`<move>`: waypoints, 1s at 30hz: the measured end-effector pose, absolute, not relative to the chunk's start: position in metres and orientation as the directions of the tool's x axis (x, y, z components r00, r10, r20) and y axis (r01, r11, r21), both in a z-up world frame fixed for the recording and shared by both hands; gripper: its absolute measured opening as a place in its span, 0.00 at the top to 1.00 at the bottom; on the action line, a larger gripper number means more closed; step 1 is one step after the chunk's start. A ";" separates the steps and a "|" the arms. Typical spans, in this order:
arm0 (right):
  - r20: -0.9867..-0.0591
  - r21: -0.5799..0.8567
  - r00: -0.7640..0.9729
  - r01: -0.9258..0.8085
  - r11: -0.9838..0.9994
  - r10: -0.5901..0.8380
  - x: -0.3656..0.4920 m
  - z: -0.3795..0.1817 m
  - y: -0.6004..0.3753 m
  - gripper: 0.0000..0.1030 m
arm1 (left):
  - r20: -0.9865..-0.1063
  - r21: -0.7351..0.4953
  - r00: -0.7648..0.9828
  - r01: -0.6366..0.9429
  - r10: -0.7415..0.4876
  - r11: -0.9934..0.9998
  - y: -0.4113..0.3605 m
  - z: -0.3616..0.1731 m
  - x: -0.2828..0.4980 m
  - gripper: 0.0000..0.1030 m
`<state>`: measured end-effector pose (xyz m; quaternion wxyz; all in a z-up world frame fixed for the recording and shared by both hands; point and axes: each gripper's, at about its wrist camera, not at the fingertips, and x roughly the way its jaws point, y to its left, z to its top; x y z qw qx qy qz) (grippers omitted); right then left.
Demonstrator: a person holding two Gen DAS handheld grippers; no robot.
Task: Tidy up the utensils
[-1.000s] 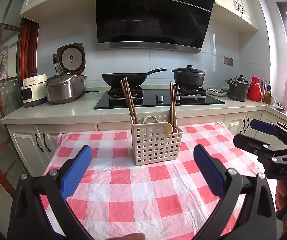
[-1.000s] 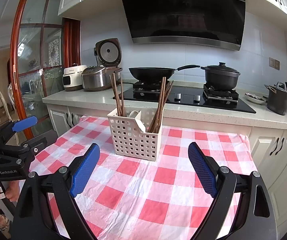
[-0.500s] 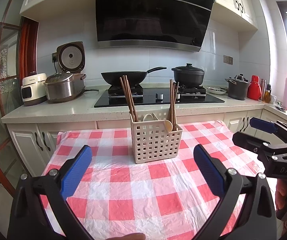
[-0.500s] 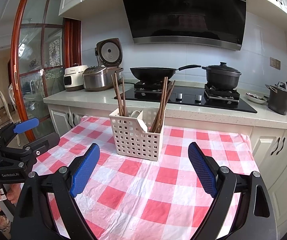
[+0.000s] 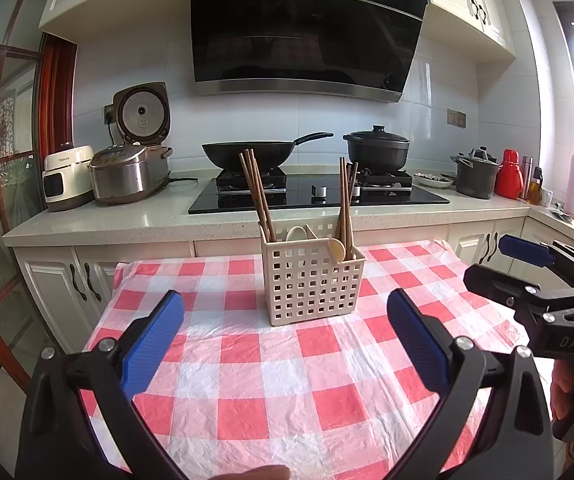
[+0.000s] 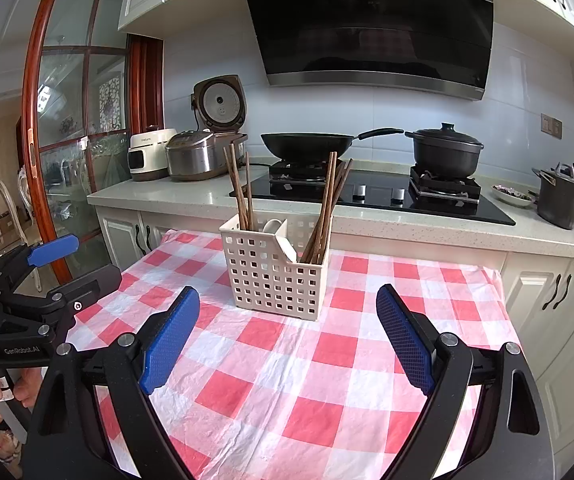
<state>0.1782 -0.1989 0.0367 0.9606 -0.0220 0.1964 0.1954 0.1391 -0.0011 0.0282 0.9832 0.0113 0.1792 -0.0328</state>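
At frame centre we see a cream perforated utensil basket [image 5: 311, 280] on the checked tablecloth [image 5: 247, 360], holding brown chopsticks [image 5: 257, 194] and what may be pale spoons [image 5: 297, 233]. Our left gripper [image 5: 285, 340] and right gripper [image 6: 288, 338] gape empty.

Right gripper [image 6: 287, 336] hovers wide open, empty, just short of utensil basket [image 6: 275, 274] on checked worktop [image 6: 327, 392]. Chopsticks [image 6: 239, 188] upright in basket's left end, more chopsticks [image 6: 327, 204] leaning in right end. Left gripper [image 6: 67, 264] left of basket, well apart.
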 end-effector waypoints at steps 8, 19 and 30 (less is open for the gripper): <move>-0.386 0.033 0.847 -0.383 0.923 0.365 0.178 0.037 -0.198 0.18 | -0.355 0.010 0.933 0.067 -0.059 0.998 -0.001 0.028 0.139 0.05; -0.388 0.032 0.847 -0.383 0.923 0.365 0.178 0.037 -0.198 0.18 | -0.361 0.004 0.931 0.066 -0.060 0.998 0.000 0.026 0.139 0.05; -0.387 0.033 0.847 -0.383 0.923 0.365 0.178 0.037 -0.198 0.18 | -0.336 0.014 0.940 0.062 -0.053 0.998 0.000 0.029 0.136 0.05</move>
